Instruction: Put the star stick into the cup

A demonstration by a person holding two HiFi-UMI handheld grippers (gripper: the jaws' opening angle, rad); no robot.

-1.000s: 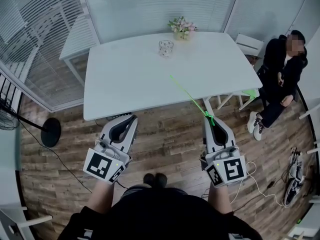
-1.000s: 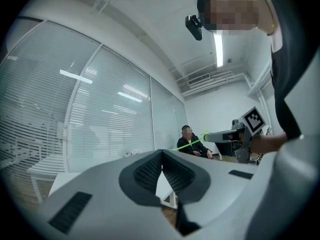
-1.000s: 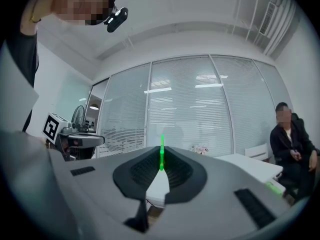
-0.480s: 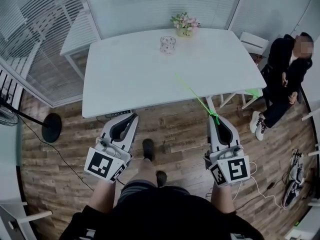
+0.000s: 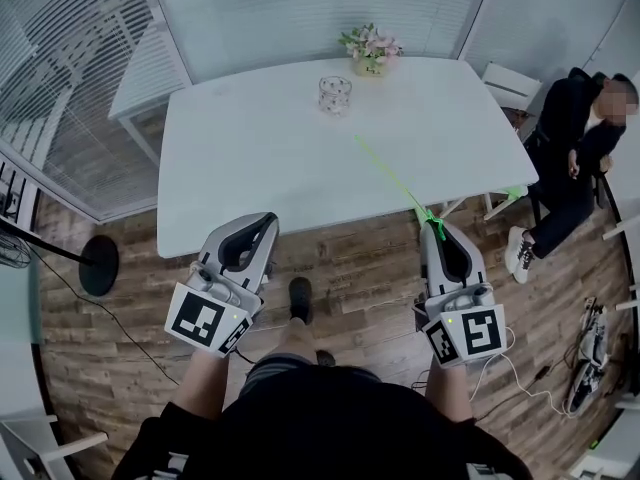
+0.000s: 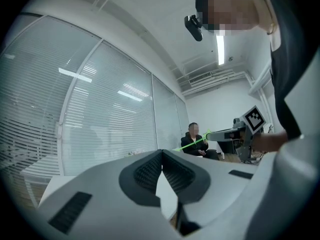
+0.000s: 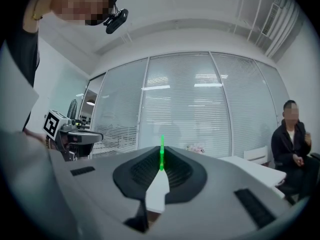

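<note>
A thin green star stick (image 5: 392, 180) runs from my right gripper (image 5: 437, 230) up and to the left, its far tip over the white table (image 5: 250, 158). In the right gripper view the jaws are shut on the stick (image 7: 161, 156), which pokes out past my right gripper (image 7: 161, 168). The glass cup (image 5: 334, 95) stands at the far middle of the table, well beyond the stick's tip. My left gripper (image 5: 265, 224) hangs shut and empty at the table's near edge; its pads meet in the left gripper view (image 6: 161, 159), where the stick (image 6: 195, 143) shows far off.
A flower pot (image 5: 371, 50) stands behind the cup. A person in black (image 5: 580, 148) sits at the right beside a white chair (image 5: 510, 83). A small green thing (image 5: 508, 192) lies by the table's right corner. A fan base (image 5: 98, 265) is on the left, with cables (image 5: 590, 358) on the right floor.
The view and both grippers have come closer to the table. The stick's tip now reaches farther over the tabletop. Both grips are unchanged.
</note>
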